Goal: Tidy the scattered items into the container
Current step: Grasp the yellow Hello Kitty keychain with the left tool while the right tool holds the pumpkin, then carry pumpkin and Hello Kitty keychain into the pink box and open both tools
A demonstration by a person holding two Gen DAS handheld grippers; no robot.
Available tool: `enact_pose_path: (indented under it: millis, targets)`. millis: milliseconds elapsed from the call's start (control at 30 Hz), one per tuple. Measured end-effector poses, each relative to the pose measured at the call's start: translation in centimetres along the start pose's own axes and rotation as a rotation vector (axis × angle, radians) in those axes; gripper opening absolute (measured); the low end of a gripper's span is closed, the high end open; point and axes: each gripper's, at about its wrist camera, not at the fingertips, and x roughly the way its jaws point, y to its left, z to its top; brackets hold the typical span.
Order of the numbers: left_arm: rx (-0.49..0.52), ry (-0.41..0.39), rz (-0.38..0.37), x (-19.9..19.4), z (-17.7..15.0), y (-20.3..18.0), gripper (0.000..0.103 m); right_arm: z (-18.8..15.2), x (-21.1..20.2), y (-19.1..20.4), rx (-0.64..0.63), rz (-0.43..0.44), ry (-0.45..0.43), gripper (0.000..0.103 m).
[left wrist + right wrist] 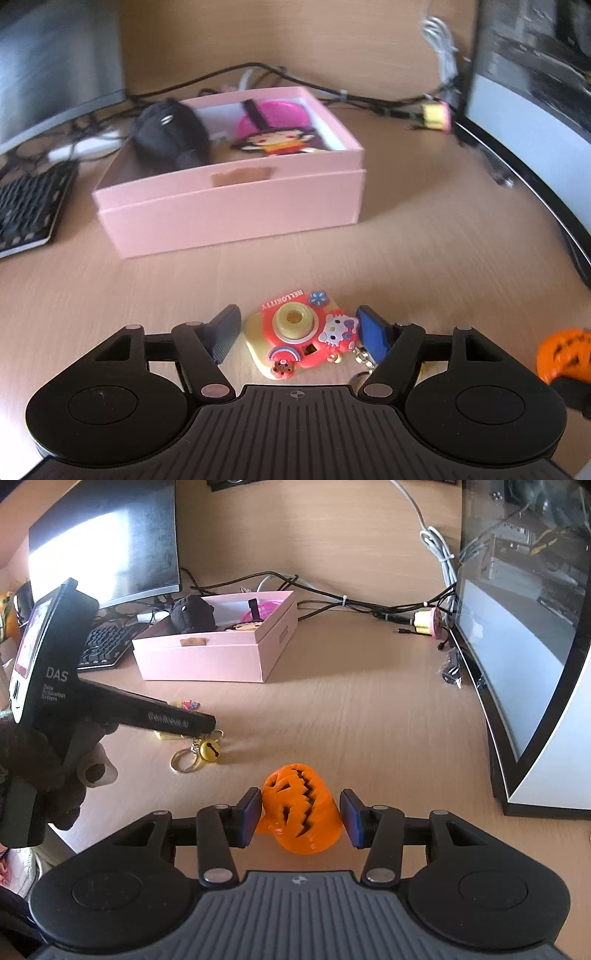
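Light wood-grain tabletop (369,716), backed by a tan wall panel of similar colour. Dark monitor (107,542) at upper left of the right wrist view, a curved one (524,635) down the right edge, black keyboard (107,646) under the left monitor, cable tangle (354,603) along the back edge. Pink box (207,657) sits centre-left on the tabletop, open top, already holding a black plush (194,614), a pink disc (273,116) and a cartoon-figure charm (280,142). Left gripper (297,332): jaws part open, straddling a Hello Kitty toy camera keychain (295,332) lying flat on the tabletop at lower centre of its view; left pad looks just clear of it, can't tell at the right pad. Its bell and ring (201,755) trail out beside the gripper. Right gripper (301,818): jaws part open around an orange jack-o'-lantern (299,808), left pad at its side, visible gap at the right pad, pumpkin resting on the tabletop. A gloved hand (48,768) holds the left gripper at far left. Small yellow-pink roll (428,622) sits by the cables near the curved monitor.
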Motion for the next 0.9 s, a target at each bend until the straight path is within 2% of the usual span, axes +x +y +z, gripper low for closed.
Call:
enact_pose_path:
  millis: [67, 200, 333, 567, 900]
  targets:
    - [-0.017, -0.003, 0.003, -0.1, -0.2, 0.1, 0.07, -0.1, 0.2, -0.5, -0.003, 0.016, 0.008, 0.046]
    - [-0.037, 0.003, 0.016, -1.3, -0.4, 0.2, 0.069, 0.3, 0.0, -0.7, -0.037, 0.052, -0.01, 0.046]
    - [-0.049, -0.005, 0.008, -4.5, -0.7, 0.4, 0.069, 1.2, 0.2, -0.2, -0.072, 0.101, -0.019, 0.046]
    - [0.0, 0.01, -0.003, -8.5, -1.8, 0.9, 0.069, 2.4, 1.0, 1.5, -0.131, 0.177, -0.027, 0.046]
    - [0.017, -0.009, -0.01, -9.9, -2.2, 2.7, 0.069, 3.5, 1.0, 4.9, -0.168, 0.214, -0.061, 0.046]
